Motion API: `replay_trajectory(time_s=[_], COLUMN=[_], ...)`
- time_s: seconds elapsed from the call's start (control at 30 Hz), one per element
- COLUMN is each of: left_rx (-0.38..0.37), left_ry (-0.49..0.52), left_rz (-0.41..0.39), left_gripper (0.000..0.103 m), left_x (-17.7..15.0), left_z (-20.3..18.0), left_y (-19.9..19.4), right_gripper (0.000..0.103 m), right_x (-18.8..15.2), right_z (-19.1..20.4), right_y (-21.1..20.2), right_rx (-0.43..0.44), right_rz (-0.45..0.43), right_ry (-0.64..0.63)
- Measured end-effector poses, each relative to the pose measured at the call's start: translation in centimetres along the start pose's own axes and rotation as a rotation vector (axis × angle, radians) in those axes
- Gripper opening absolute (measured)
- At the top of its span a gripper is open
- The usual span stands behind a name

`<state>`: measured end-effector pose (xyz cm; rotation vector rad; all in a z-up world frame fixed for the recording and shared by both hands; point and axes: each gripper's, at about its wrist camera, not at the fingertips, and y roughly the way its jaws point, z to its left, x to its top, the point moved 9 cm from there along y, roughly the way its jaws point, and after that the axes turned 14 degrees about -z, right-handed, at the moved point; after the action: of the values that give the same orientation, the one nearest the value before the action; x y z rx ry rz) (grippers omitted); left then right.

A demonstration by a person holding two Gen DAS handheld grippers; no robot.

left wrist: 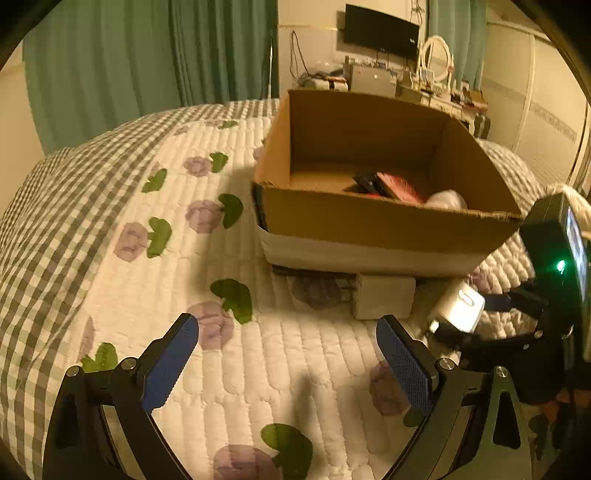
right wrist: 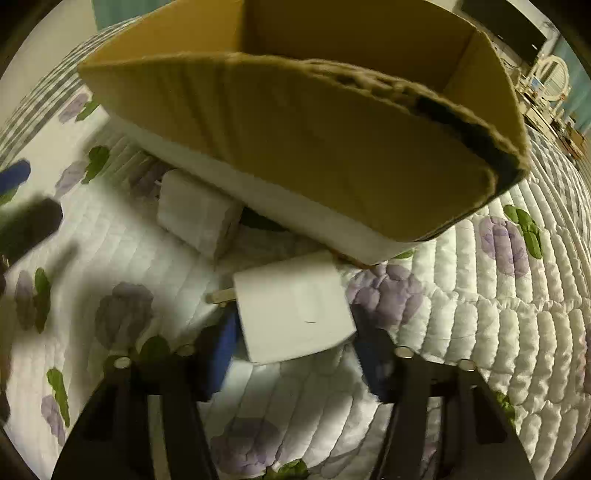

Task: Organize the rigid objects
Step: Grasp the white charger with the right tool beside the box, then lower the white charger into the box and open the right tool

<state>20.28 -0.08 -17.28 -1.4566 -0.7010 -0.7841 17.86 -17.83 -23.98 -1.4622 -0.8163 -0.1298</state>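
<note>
The right gripper (right wrist: 295, 354) is clenched on a white charger block (right wrist: 295, 314), which sits just below the middle of the right wrist view, with one metal prong poking out toward the left. In the left wrist view the same charger block (left wrist: 461, 308) appears at the right edge, pinched in the black gripper frame, low over the bed (left wrist: 258, 369).

The left gripper (left wrist: 286, 354) is released, its blue pads (left wrist: 404, 365) spread wide at the bottom of the left wrist view, with nothing but quilt between them.

A large open cardboard box (left wrist: 369, 221) fills the upper right of the left wrist view and most of the top half of the right wrist view (right wrist: 295, 147). A white band runs along its base. Its near wall rises directly ahead of the held charger. Inside, toward the far right corner, lie a black item (left wrist: 365, 181), a pink-red item (left wrist: 400, 186) and something pale (left wrist: 447, 201); what they are cannot be told.

A second white block (left wrist: 384, 297) lies on the quilt just in front of the box's near wall, touching or almost touching it, left of the held charger (right wrist: 199, 218).

Green curtains (left wrist: 147, 55) hang in the upper left; a dark screen (left wrist: 380, 31) and a cluttered shelf (left wrist: 406, 83) stand behind the box.
</note>
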Motion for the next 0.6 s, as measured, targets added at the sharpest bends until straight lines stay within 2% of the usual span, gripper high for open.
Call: replay_trajectory(time_s=[0.2, 0.33, 0.47, 0.6], left_rx=[-0.015, -0.044, -0.044, -0.038], left_ry=[0.039, 0.034, 0.05, 0.056], left_rz=[0.033, 0.066, 0.082, 0.093], left_gripper=[0.099, 0.099, 0.099, 0.097], left_x=[-0.4, -0.8, -1.1, -1.6], left_z=[-2.3, -4.4, -5.9, -7.0], left_y=[0.2, 1.3, 3.0, 4.5], right_gripper=[0.053, 0.051, 0.05, 0.05], right_x=[0.1, -0.1, -0.2, 0.2], right_z=[-0.6, -1.9, -4.9, -6.3], right_y=[-2.3, -4.7, -6.4, -6.2], right_rx=[0.001, 0.033, -0.015, -0.047], right_rz=[-0.073, -0.136, -0.177, -0.172], right_ry=[0.064, 0.184, 0.266, 0.317])
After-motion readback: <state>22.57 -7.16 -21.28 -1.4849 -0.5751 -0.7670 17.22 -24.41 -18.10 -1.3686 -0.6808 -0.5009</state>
